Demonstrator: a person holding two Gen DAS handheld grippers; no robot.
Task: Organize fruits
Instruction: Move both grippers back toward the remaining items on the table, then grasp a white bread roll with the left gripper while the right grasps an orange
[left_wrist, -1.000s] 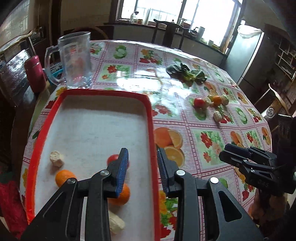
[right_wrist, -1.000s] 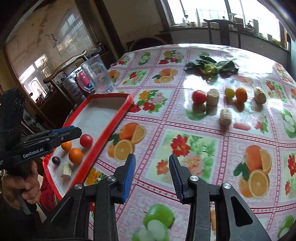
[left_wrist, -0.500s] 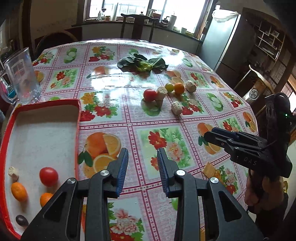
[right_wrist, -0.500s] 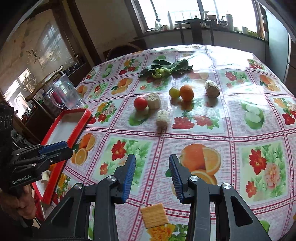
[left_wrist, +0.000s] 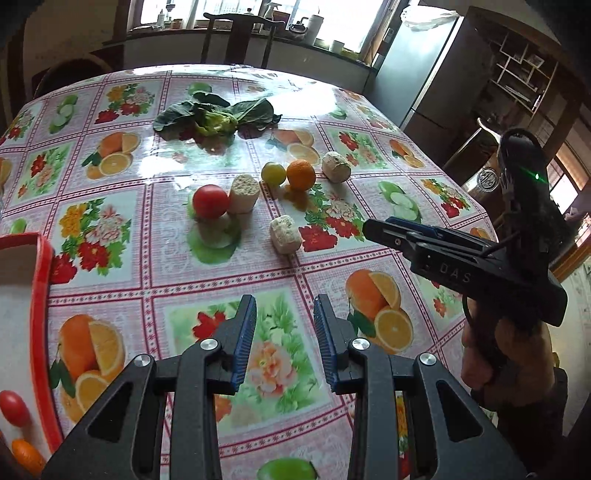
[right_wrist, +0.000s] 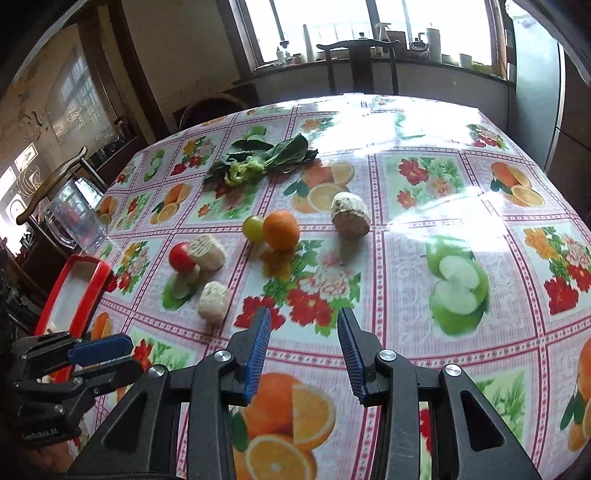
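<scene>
A red tomato (left_wrist: 209, 201), a yellow-green fruit (left_wrist: 273, 173), an orange (left_wrist: 301, 174) and three pale cut chunks (left_wrist: 283, 235) lie mid-table; they also show in the right wrist view, with the orange (right_wrist: 281, 230) and tomato (right_wrist: 181, 256). The red tray (left_wrist: 40, 258) at the left holds a tomato (left_wrist: 14, 408) and an orange (left_wrist: 27, 456). My left gripper (left_wrist: 284, 310) is open and empty above the cloth, short of the fruits. My right gripper (right_wrist: 303, 323) is open and empty, also short of them.
Leafy greens (left_wrist: 216, 116) lie at the far side of the table. A glass mug (right_wrist: 75, 219) stands past the tray at the left edge. Chairs stand around the table; a fridge is at the far right. The tablecloth has printed fruit pictures.
Both grippers have swung from the tray toward the fruit group mid-table and moved closer to it. The tray has slid to the left edge of the views. Both stay open.
</scene>
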